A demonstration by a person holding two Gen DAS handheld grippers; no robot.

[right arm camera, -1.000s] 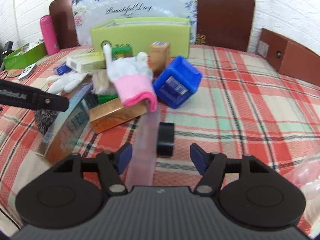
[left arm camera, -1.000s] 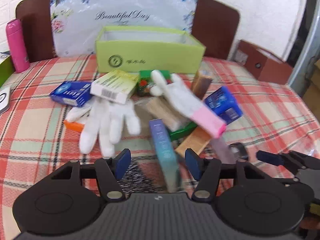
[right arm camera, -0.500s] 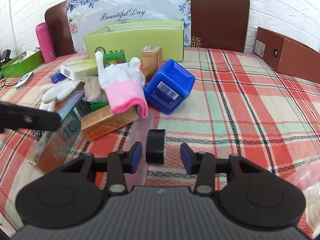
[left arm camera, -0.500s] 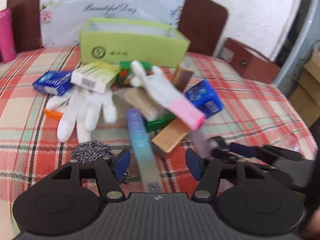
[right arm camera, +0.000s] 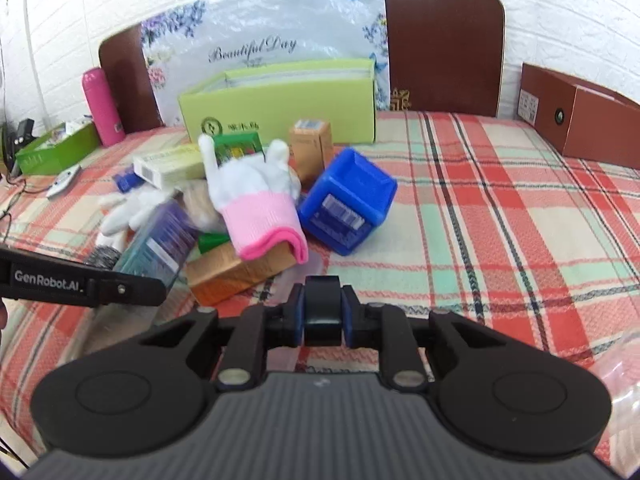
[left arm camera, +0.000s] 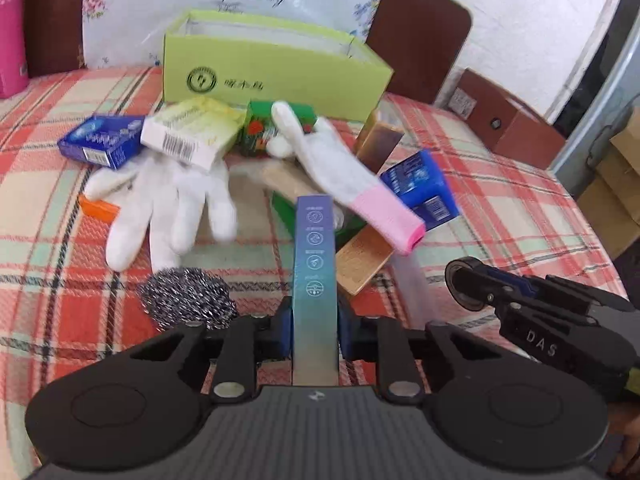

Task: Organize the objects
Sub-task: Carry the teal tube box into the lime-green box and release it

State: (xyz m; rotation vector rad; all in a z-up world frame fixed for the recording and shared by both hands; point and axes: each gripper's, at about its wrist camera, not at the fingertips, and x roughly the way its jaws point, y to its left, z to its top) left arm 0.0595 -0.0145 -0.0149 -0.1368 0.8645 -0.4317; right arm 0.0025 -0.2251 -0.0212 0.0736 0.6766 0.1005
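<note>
My left gripper (left arm camera: 315, 332) is closing on the near end of a long teal and purple box (left arm camera: 314, 256), and its blue pads touch both long sides. The box stands on its edge and points into a heap of cartons and gloves. My right gripper (right arm camera: 322, 320) is closing on a black tape roll (right arm camera: 322, 304), pads against its two flat faces, just above the plaid cloth. In the left wrist view the roll (left arm camera: 466, 286) shows at the right gripper's tip. The open lime green box (left arm camera: 276, 76) stands behind the heap.
The heap holds a white glove (left arm camera: 168, 204), a pink-cuffed glove (right arm camera: 256, 204), a blue bin (right arm camera: 348, 208), a gold carton (right arm camera: 236, 272) and a steel scourer (left arm camera: 188, 296). A pink bottle (right arm camera: 102, 106) stands far left, a brown box (right arm camera: 580, 120) far right. Plaid cloth (right arm camera: 500, 240) lies bare at the right.
Both grippers went from wide open to closed: the left on the long teal box, the right on the black tape roll. The left view shifted slightly towards the heap.
</note>
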